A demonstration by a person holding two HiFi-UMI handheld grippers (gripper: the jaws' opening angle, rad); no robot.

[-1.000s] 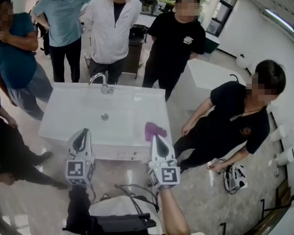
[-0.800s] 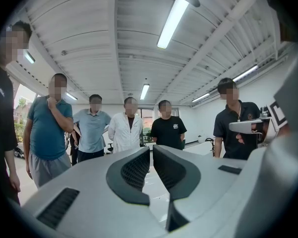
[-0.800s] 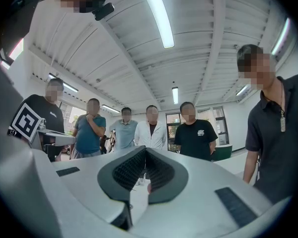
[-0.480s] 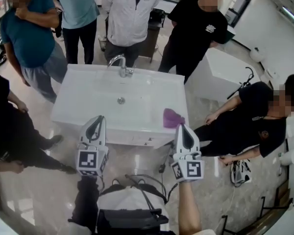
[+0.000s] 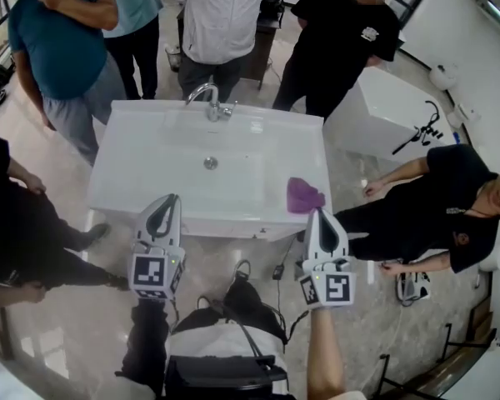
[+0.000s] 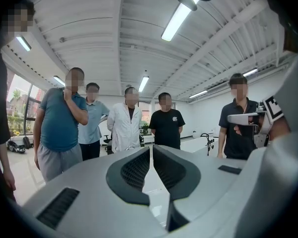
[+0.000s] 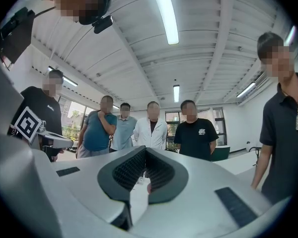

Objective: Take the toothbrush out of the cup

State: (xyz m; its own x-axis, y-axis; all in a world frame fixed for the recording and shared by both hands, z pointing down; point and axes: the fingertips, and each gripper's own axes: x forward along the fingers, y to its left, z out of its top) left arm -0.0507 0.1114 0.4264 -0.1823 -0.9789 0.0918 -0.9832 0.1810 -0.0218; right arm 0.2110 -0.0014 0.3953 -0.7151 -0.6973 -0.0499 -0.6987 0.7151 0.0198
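Note:
A purple cup-like thing stands on the right front corner of the white sink. I cannot make out a toothbrush in it at this size. My right gripper is shut and empty, its tip just in front of the purple thing and apart from it. My left gripper is also shut and empty, pointing at the sink's front edge left of centre. In the left gripper view its jaws stand close together with nothing between them. The right gripper view shows its jaws meeting at the tip.
A chrome tap rises at the back of the sink. Several people stand behind it, one crouches at the right and another is at the left. A white unit stands back right. Cables lie on the floor below me.
The sink and purple thing have grown larger and slid right in the head view. Both grippers stay shut near the sink's front edge, the right one now just below the purple thing.

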